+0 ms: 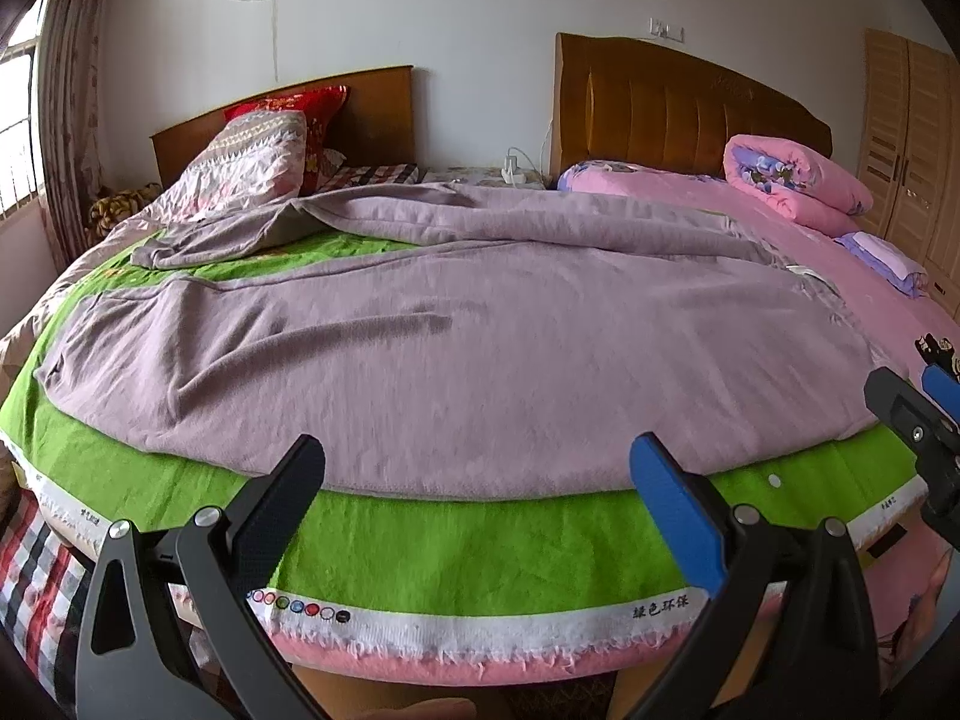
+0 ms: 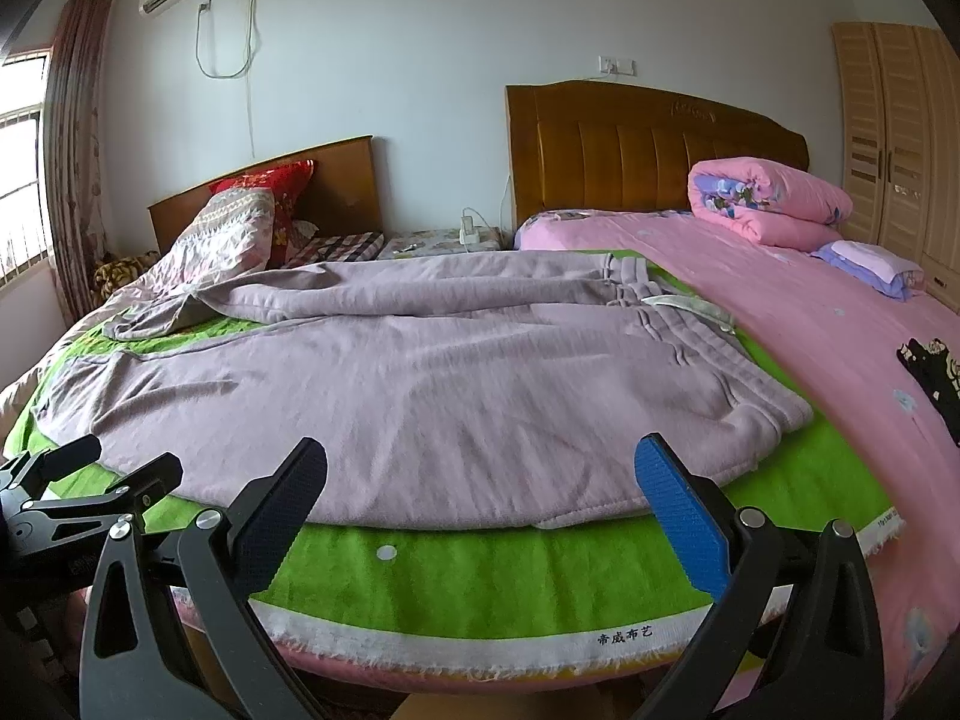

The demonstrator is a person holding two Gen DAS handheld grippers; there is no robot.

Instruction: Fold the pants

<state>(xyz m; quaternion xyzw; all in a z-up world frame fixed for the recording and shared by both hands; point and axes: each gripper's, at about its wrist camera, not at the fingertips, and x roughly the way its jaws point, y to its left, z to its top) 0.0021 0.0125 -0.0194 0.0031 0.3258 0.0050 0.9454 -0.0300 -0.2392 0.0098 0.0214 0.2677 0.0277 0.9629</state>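
Green cloth (image 1: 480, 552) under pants (image 1: 456, 348); both grippers' jaws spread.

Green cloth (image 2: 480, 588) on pink bed (image 2: 810, 324); rolled quilt (image 2: 774, 204) by headboard (image 2: 648, 138).

The green cloth (image 1: 492, 546) is mostly covered by the mauve pants (image 1: 456, 348), so only its border shows — and at 7 o'clock in the left wrist view its corner runs behind the left gripper (image 1: 477, 468) frame. The right gripper (image 1: 918, 396) is cut off by the edge at 3 o'clock, its fingertips out of sight. In the right wrist view the far pant leg (image 2: 156, 312) bunches at 10 o'clock, its cuff too crumpled to trace. The dark printed patch (image 2: 930, 372) on the pink bedsheet (image 2: 810, 324) is clipped at 3 o'clock — its design unreadable. Small print on the cloth's white hem (image 2: 624, 636) is too fine to read.
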